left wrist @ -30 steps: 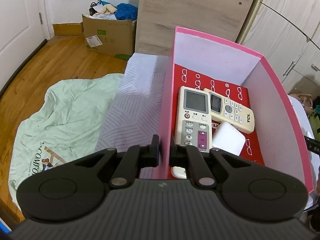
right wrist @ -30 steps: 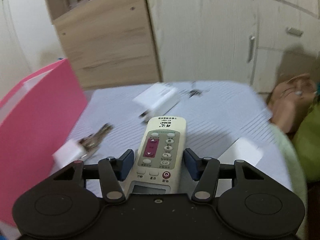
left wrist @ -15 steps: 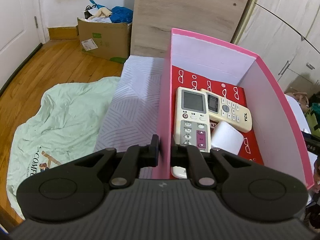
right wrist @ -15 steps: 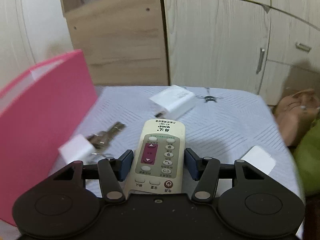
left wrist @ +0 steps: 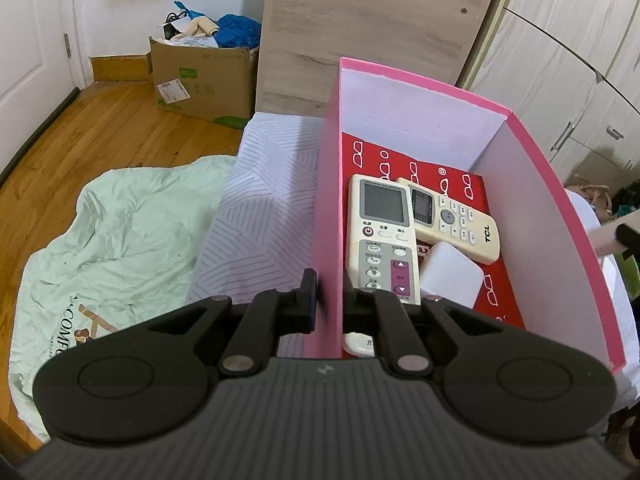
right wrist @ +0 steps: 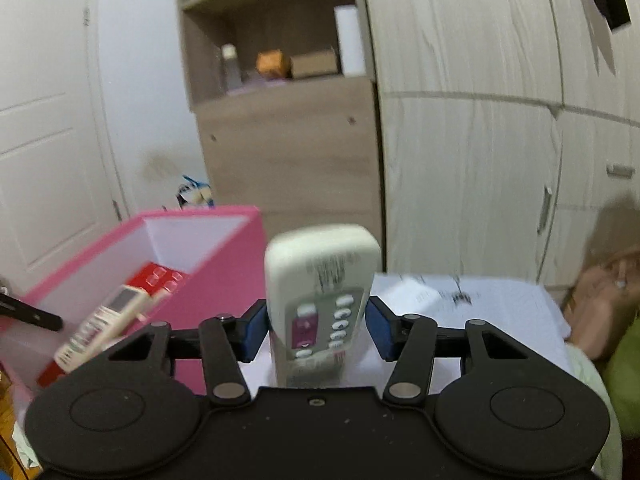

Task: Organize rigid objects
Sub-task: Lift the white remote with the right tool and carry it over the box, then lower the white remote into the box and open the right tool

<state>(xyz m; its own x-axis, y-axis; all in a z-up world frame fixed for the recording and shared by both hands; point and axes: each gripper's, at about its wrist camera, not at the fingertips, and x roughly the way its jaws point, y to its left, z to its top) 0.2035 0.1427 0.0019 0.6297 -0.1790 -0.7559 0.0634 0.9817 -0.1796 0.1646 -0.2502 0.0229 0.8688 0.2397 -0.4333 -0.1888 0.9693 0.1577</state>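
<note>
Now, keep your left gripper (left wrist: 329, 300) pinching the pink box (left wrist: 552, 216) by its near wall, fingers pressed onto it. Your right gripper (right wrist: 317, 330) has the white remote (right wrist: 320, 300) between its fingers, which are closing on its sides and lifting it clear of the bed (right wrist: 500, 300). The box opening lies left of those fingers; carry the remote over the wall and lay it flat beside the remotes inside (left wrist: 382, 236).

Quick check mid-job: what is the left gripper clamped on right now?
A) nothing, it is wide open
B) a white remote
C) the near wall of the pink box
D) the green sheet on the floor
C: in the left wrist view the left gripper has its jaws pinched on the thin wall of the pink box, one finger outside it and one inside.
</note>
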